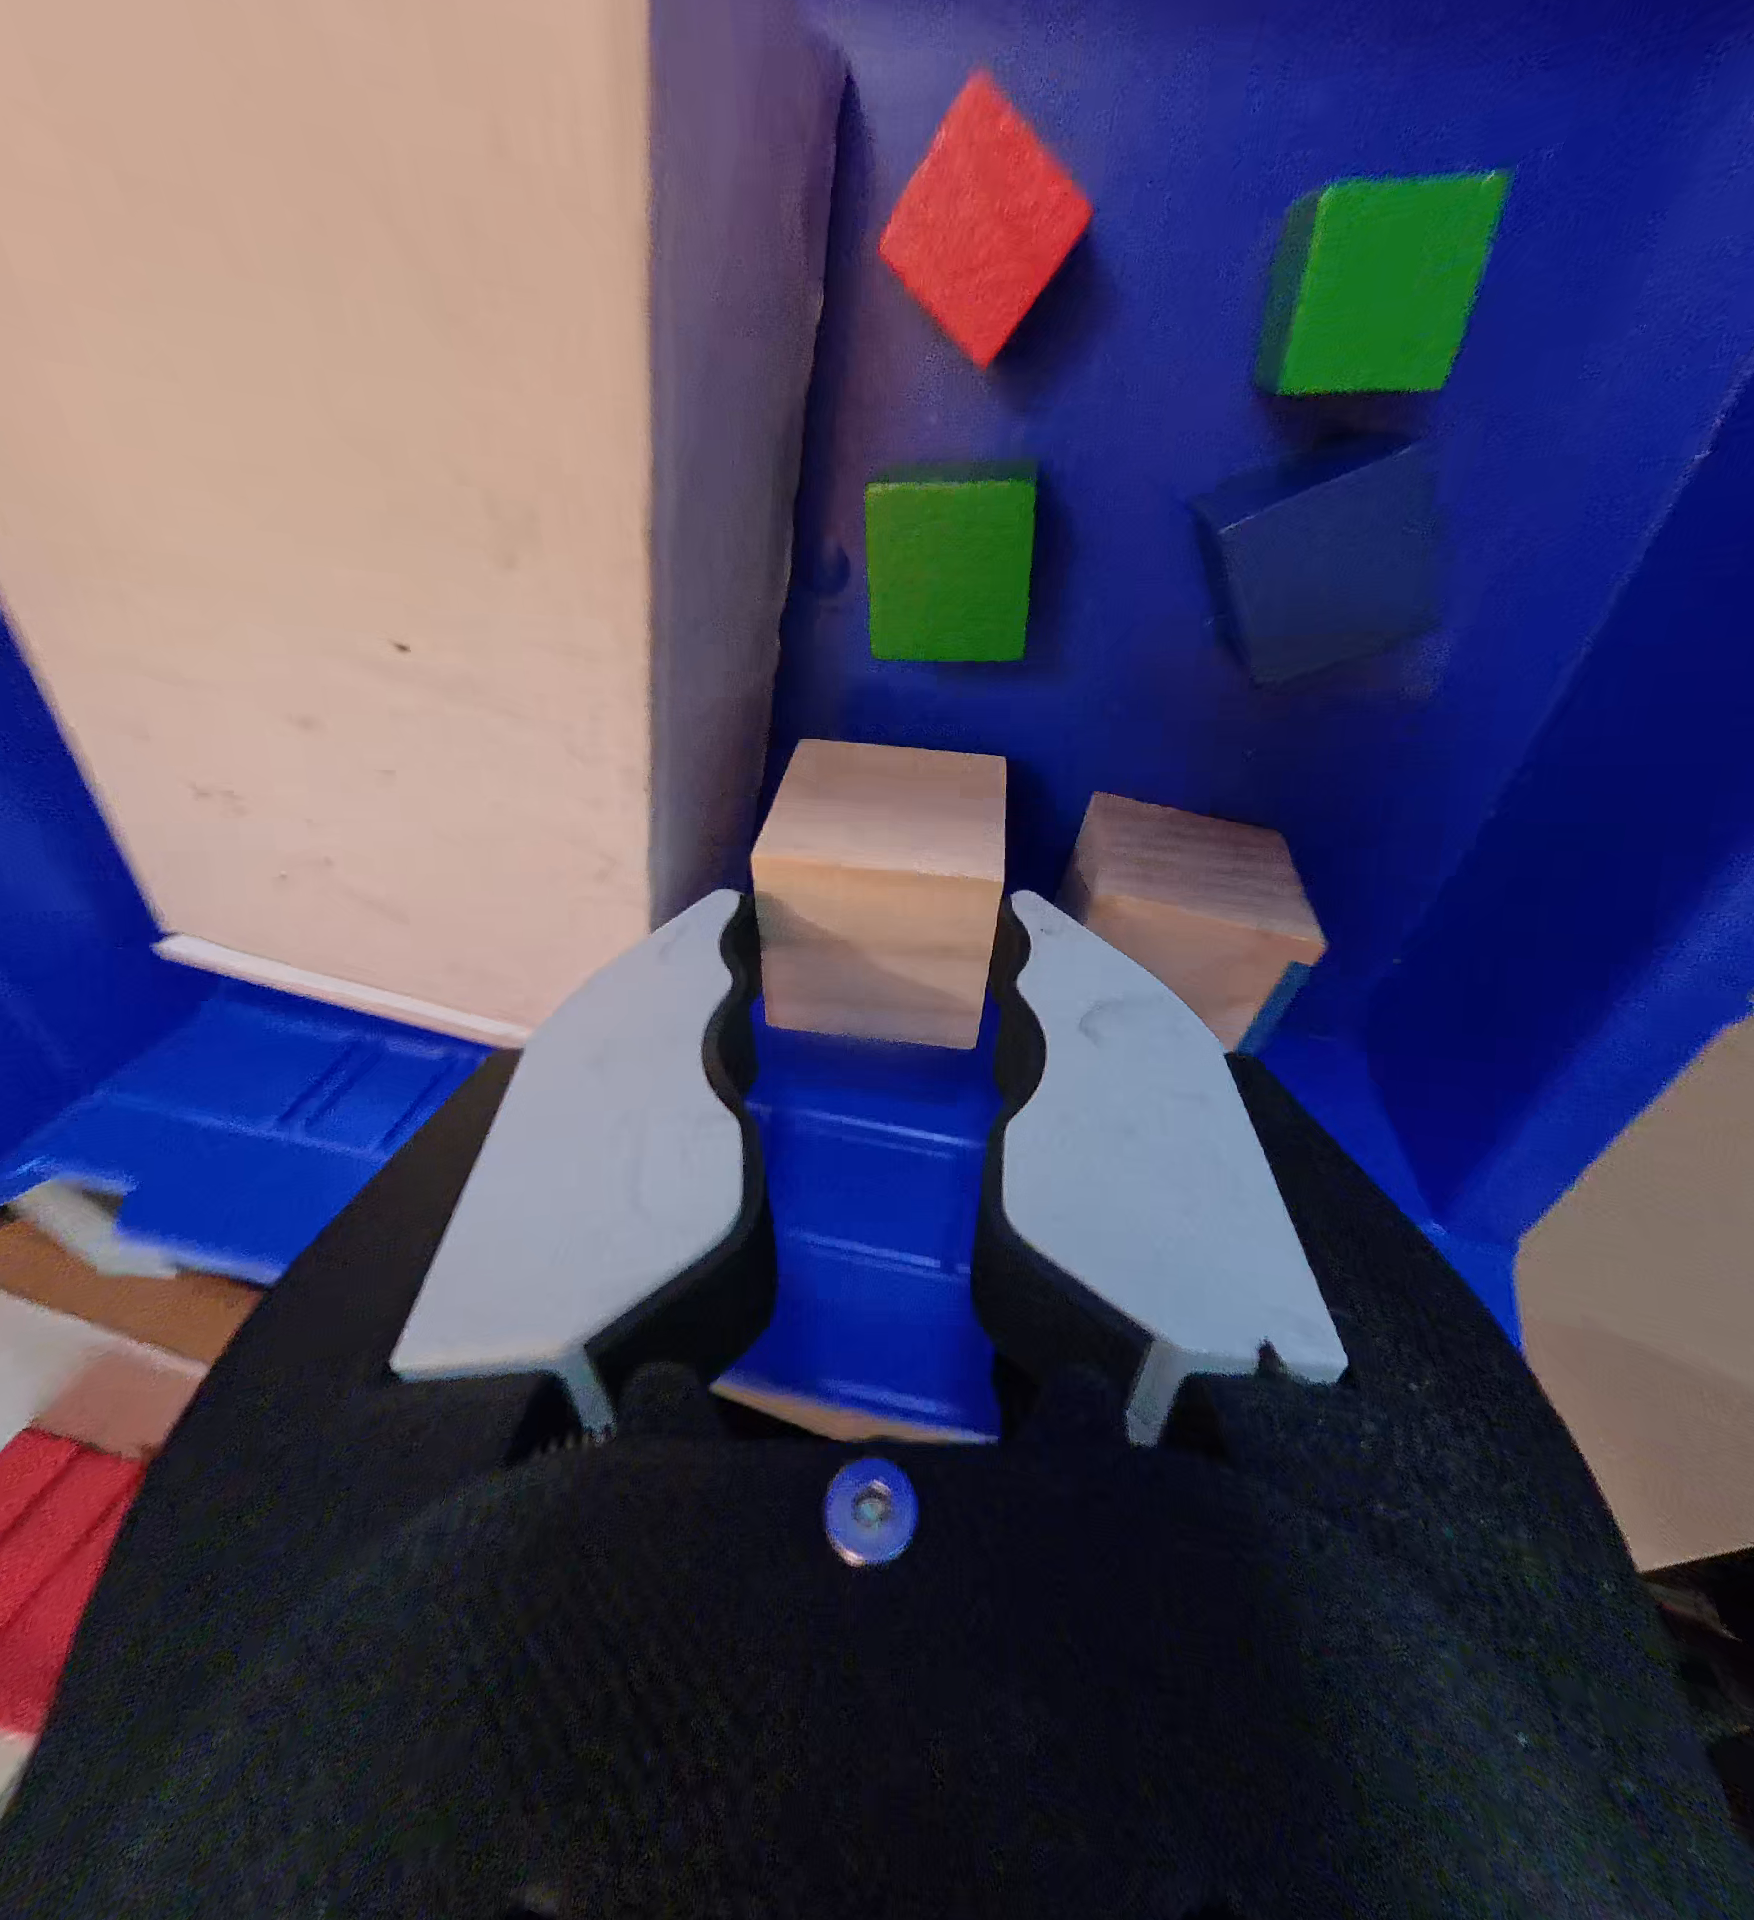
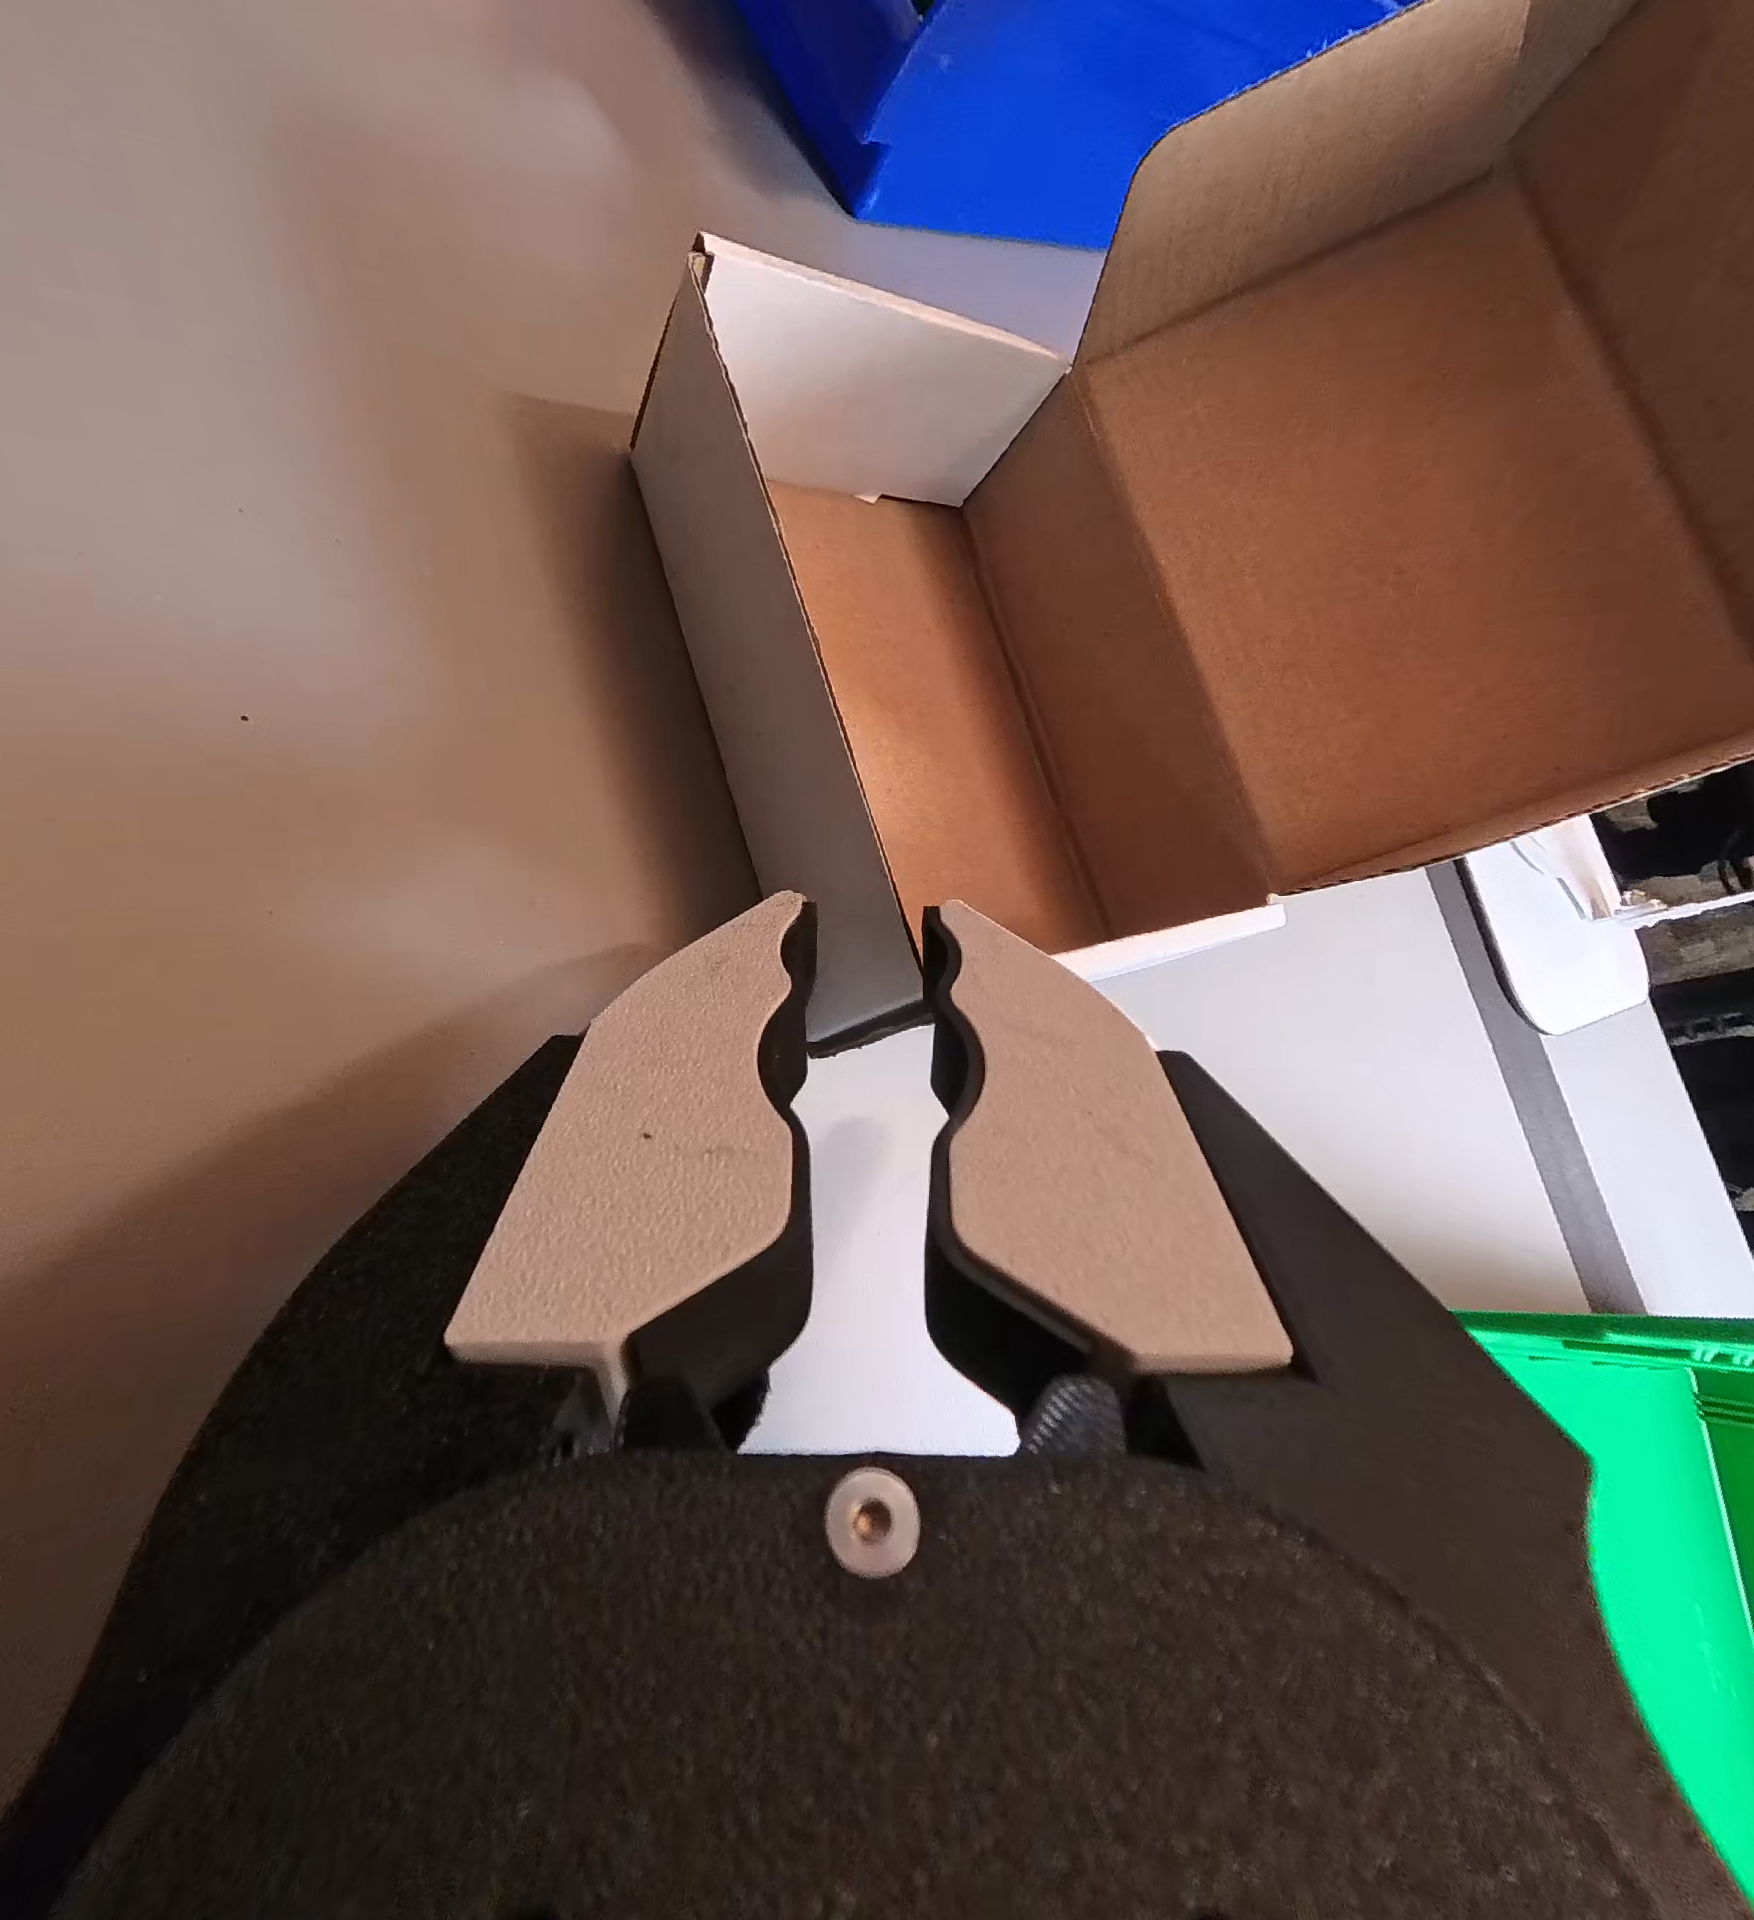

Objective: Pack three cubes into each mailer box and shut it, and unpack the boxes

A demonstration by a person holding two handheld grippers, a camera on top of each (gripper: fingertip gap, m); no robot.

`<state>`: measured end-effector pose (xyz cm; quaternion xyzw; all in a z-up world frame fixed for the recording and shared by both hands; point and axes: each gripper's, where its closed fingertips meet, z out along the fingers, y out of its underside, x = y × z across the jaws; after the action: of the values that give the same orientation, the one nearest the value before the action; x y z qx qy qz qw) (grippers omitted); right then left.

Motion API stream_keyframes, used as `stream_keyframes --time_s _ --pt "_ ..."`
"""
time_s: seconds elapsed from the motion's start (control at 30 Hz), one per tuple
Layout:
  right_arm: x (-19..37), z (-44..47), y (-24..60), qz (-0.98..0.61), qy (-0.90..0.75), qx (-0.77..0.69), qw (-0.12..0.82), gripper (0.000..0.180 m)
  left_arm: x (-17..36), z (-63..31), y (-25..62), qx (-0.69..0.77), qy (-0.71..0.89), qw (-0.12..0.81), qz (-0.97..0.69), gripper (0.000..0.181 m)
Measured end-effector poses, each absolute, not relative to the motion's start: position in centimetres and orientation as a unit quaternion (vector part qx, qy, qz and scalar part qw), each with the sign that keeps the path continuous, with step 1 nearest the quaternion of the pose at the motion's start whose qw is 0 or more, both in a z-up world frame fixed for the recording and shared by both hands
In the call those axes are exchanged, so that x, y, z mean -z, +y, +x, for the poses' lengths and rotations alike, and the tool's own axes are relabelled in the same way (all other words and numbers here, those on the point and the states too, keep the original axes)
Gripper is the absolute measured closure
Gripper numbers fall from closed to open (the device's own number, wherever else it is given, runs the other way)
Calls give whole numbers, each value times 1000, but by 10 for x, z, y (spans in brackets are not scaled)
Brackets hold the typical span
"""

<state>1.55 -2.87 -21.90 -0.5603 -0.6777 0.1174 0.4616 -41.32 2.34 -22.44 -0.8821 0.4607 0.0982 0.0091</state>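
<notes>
My left gripper (image 1: 873, 920) is shut on a plain wooden cube (image 1: 878, 831) and holds it over the floor of a blue bin (image 1: 1164, 727). In the bin lie a second wooden cube (image 1: 1190, 894), a red cube (image 1: 982, 213), two green cubes (image 1: 951, 561) (image 1: 1382, 281) and a dark blue cube (image 1: 1320, 561). My right gripper (image 2: 868, 925) straddles the near end of the left side wall of an open white mailer box (image 2: 748, 644). Its jaws stand close on that wall. The box's brown inside (image 2: 914, 707) shows nothing in it, and its lid (image 2: 1372, 582) stands open to the right.
A pale tabletop (image 2: 281, 623) lies left of the mailer box. The blue bin (image 2: 1008, 114) stands behind the box. A green bin (image 2: 1683, 1507) is at the lower right. A red box (image 1: 11, 1558) shows at the lower left of the left wrist view. My hands' fingertips stand some 45 cm from each other.
</notes>
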Motion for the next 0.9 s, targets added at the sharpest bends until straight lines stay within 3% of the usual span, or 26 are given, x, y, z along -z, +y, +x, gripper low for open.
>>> stream_keyframes --time_s 0.17,0.4,0.63,0.9 --pt "219 15 -29 -561 -677 -120 462 161 168 -362 25 -130 506 39 -852 138" --pt "220 15 -29 -556 -683 -104 463 160 122 -210 7 -63 585 77 -805 139" --pt "221 12 -34 -545 -692 -94 464 159 157 -108 1 -30 643 53 -764 138" --pt "221 13 -34 -542 -694 -96 463 159 210 -86 10 -60 635 12 -770 138"
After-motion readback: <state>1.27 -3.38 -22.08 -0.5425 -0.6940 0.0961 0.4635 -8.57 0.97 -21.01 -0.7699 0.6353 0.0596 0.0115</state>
